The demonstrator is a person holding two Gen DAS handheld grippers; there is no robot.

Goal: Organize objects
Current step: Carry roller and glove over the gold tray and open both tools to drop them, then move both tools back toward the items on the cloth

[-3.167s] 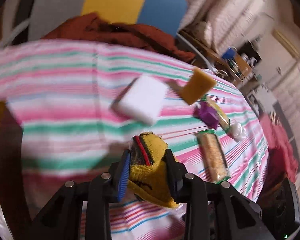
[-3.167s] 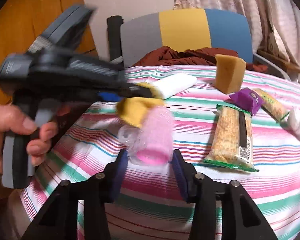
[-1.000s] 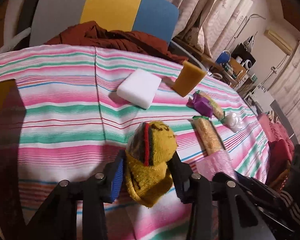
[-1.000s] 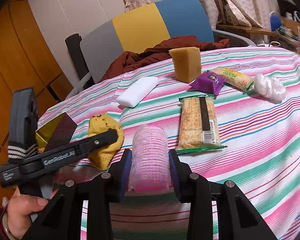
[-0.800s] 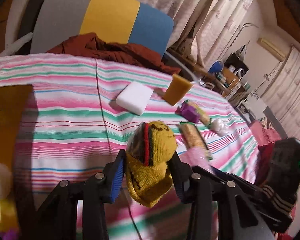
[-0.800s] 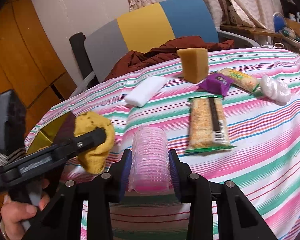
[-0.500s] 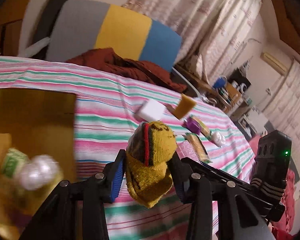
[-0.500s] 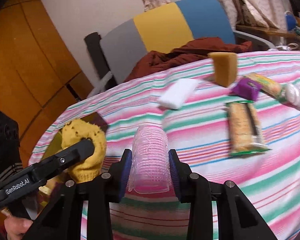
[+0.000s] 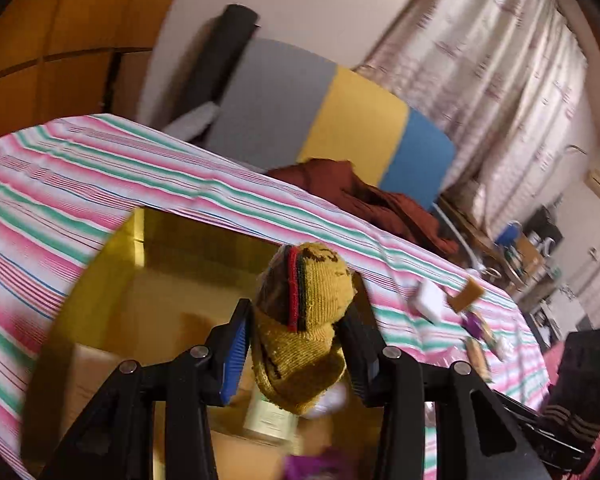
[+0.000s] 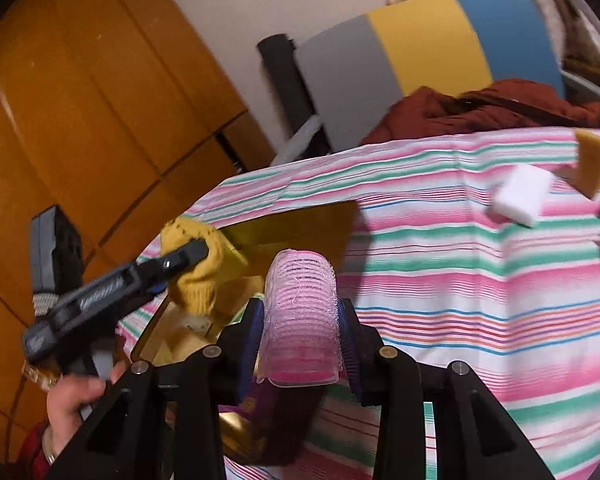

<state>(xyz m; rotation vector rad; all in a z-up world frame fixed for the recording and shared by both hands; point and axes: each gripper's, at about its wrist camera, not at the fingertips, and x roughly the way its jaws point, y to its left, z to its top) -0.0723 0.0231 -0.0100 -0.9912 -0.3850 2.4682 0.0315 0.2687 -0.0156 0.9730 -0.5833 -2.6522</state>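
Note:
My left gripper (image 9: 298,344) is shut on a rolled yellow sock (image 9: 304,320) with red and dark stripes, held above an open gold box (image 9: 140,280) at the table's left end. In the right wrist view the left gripper (image 10: 198,258) hangs over the gold box (image 10: 292,220) with the yellow sock (image 10: 194,276) in it. My right gripper (image 10: 302,344) is shut on a pink hair roller (image 10: 302,320), close to the box's right side. A bottle (image 9: 270,416) and a purple thing (image 9: 312,466) lie in the box.
On the striped tablecloth (image 10: 460,280) lie a white block (image 10: 522,194), a tan sponge (image 10: 592,160), a purple packet (image 9: 472,322) and a snack bar (image 9: 478,358). Behind the table stands a grey, yellow and blue chair (image 9: 332,128) with brown cloth (image 9: 364,196). A hand (image 10: 74,398) holds the left gripper.
Both grippers have swung left across the table, each with its load. The gold box has come into view under them, and the loose objects have slid off to the far right.

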